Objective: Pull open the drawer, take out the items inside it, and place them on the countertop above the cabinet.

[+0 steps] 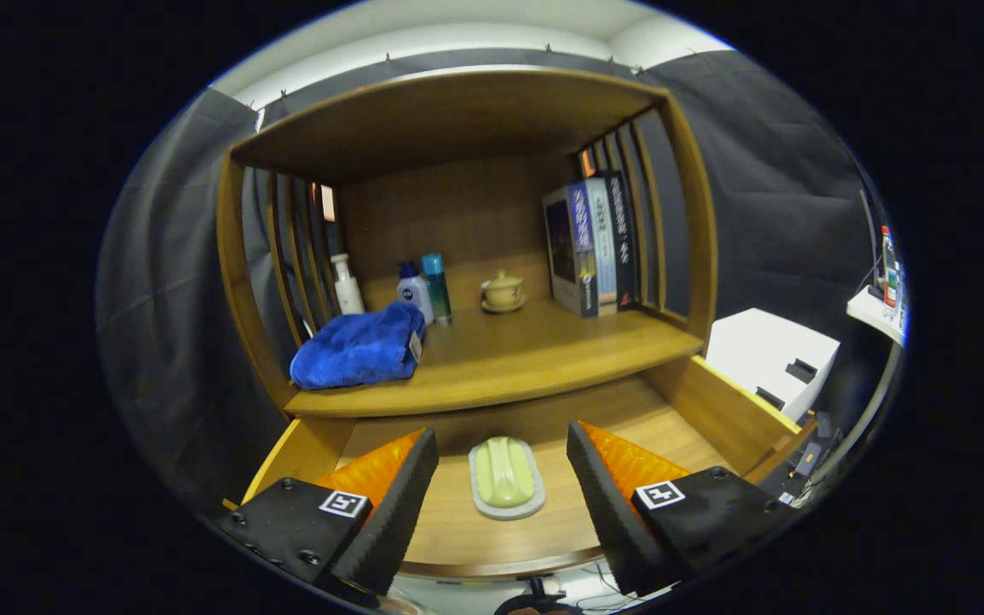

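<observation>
Gripper view: drawer (714, 410) open, my gripper (502, 478) spread wide and empty, brush (506, 477) between the fingers. Next, I'd lower and close squarely on it.

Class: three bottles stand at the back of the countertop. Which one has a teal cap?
The rightmost bottle, nearest the lidded cup. The other two are white, one blue-capped, one by the slats. The gripper is open.

Open drawer (714, 401) holds a green brush (506, 475) — countertop (543, 350) carries towel (360, 348), bottles (424, 290), teacup (503, 291), books (592, 245).
</observation>
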{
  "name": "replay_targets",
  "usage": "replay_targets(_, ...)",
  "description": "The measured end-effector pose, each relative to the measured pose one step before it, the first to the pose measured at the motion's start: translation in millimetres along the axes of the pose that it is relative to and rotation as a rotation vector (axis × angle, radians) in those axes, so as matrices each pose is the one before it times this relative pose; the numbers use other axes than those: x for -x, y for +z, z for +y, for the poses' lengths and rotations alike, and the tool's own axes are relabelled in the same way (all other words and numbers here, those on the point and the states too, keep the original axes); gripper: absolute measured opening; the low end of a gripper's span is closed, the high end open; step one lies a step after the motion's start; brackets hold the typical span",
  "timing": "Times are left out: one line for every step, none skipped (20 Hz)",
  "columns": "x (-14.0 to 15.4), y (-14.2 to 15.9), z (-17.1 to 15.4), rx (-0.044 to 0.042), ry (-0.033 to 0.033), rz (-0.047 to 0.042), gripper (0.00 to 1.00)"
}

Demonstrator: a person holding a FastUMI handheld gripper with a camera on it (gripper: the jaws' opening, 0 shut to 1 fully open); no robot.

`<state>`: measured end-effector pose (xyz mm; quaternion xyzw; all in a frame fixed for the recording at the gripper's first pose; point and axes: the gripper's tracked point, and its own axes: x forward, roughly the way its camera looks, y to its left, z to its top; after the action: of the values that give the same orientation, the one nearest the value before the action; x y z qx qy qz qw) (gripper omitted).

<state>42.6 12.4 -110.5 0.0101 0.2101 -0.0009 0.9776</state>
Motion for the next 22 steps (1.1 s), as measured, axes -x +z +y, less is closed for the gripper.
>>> replay_targets(-10.41,-1.44,1.54,-0.00513,0.00564,0.0341,0.98)
replay_targets(-10.16,-0.07,1.54,0.00599,0.00249,0.02766,0.98)
replay_targets(-10.31,0.9,0.6,0.02165,-0.00142,0.02388,0.98)
replay_targets(-8.47,0.57,-0.15,0.02536,-0.0044,0.01895,0.98)
replay_targets(-7.09,-0.89,0.17,0.02375,-0.00218,0.02347,0.99)
replay_targets(-7.89,-0.64,-0.91,0.01603,-0.00858,0.02464,0.99)
replay_targets(-7.95,-1.84,-2.9,0.00927,-0.01427,0.02896,0.99)
replay_targets(-7.61,-2.12,-1.68,0.00889,-0.00613,0.03125,0.99)
replay_targets(-6.36,-1.59,-0.25,0.00302,-0.00449,0.027,0.99)
replay_targets(-6.88,-0.56,-1.28,-0.00194,-0.00222,0.02883,0.99)
replay_targets(-6.59,-1.48,-1.31,-0.00454,-0.00049,0.03189,0.99)
replay_targets(-6.28,-1.88,-1.79,-0.01236,-0.00575,0.02888,0.99)
replay_targets(-4.54,-2.51,-2.32,-0.01142,-0.00395,0.03162,0.99)
replay_targets(-4.76,-2.21,-0.54,-0.01244,0.00048,0.027,0.99)
replay_targets(-4.42,-1.05,-0.13,-0.00922,0.0016,0.02055,0.99)
replay_targets(-5.4,-3.29,-0.36,-0.00206,0.00195,0.02473,0.99)
replay_targets(-4.05,-3.11,0.04,-0.00163,-0.00082,0.02153,0.98)
replay_targets(-3.81,-4.71,1.13,-0.00124,0.00312,0.02481,0.97)
replay_targets(-3.07,-4.74,1.19,-0.00324,0.00528,0.03133,0.92)
replay_targets(-4.45,-2.55,0.79,-0.00297,0.0002,0.02304,0.88)
replay_targets(-2.41,-3.95,-2.81,0.00102,-0.00413,0.02886,0.83)
replay_targets(-2.95,-4.04,-1.27,0.00037,-0.00164,0.03088,0.78)
